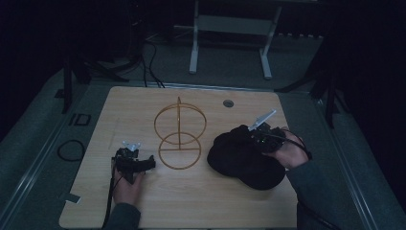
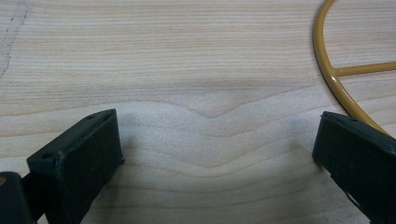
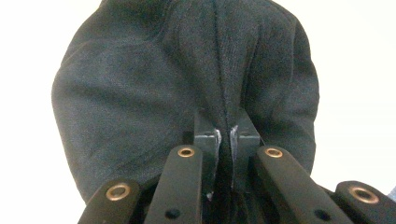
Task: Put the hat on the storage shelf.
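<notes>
Right gripper (image 3: 226,135) is pinching a fold of black cloth (image 1: 239,158); left gripper (image 1: 151,163), jaws wide and empty, is waiting beside the gold wire stand (image 1: 179,136). Likely next: draping it there.

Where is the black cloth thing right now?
In the high view, the black cloth lies on the table's right side, beside the gold wire stand, pinched by the right gripper.

No readable text, label, brand, number or sign anywhere. Light wooden tabletop (image 1: 201,191): bare grain, no print. Black fabric hat (image 3: 154,79): plain cloth, no logo legible. Thin gold wire stand (image 1: 179,136): unmarked. Black jaw blocks carry no lettering in either gripper view. High view is too dark for small print.
</notes>
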Available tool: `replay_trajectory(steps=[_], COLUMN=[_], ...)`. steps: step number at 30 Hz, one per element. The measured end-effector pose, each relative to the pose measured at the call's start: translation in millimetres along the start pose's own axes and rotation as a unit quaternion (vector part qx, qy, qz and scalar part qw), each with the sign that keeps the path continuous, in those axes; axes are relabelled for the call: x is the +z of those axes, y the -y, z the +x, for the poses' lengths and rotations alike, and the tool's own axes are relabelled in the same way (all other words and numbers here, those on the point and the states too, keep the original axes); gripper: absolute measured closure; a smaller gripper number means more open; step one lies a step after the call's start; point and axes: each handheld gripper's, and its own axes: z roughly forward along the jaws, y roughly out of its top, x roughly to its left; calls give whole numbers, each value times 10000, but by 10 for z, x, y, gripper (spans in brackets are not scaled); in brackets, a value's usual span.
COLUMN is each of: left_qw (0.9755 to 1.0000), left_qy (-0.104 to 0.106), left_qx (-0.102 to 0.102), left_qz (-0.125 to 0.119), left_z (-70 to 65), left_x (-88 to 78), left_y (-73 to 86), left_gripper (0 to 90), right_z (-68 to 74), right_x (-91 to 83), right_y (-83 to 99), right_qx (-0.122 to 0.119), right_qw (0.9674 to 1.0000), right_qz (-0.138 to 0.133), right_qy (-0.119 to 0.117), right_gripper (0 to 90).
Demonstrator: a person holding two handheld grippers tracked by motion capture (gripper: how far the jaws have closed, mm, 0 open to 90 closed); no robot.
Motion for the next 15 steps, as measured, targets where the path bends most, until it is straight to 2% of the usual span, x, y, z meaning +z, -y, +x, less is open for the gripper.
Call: replay_trajectory(steps=[15], left_qw=[10000], left_qy=[2], left_qx=[-8], left_qz=[6], left_z=[-1], left_x=[-1], left_y=[0], left_gripper=[8], right_z=[-59], right_x=[-216], right_y=[-144], right_qx=[-184], right_qw=[9998], right_qz=[-15], right_qy=[61], right_gripper=[850])
